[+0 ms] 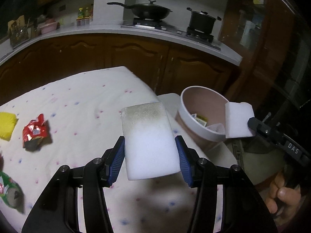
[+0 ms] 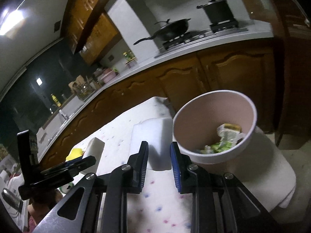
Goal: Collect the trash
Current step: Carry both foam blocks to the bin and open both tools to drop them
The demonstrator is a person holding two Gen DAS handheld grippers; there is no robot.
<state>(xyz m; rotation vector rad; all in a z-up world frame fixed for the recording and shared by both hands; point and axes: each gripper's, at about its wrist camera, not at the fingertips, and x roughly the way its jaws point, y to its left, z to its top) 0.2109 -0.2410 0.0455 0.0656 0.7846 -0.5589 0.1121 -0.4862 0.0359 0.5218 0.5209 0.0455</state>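
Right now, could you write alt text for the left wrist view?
The left gripper holds a white sponge above a flowered tablecloth. To the right, the right gripper holds another white sponge at the rim of a pink bin; a red wrapper lies left.

Only one bit of text can really be made out: "DAS", printed in pale letters on the black body of the right gripper, seen at the right edge of the left wrist view. Printing can be seen on the red wrapper too, but it's too blurred to be read.
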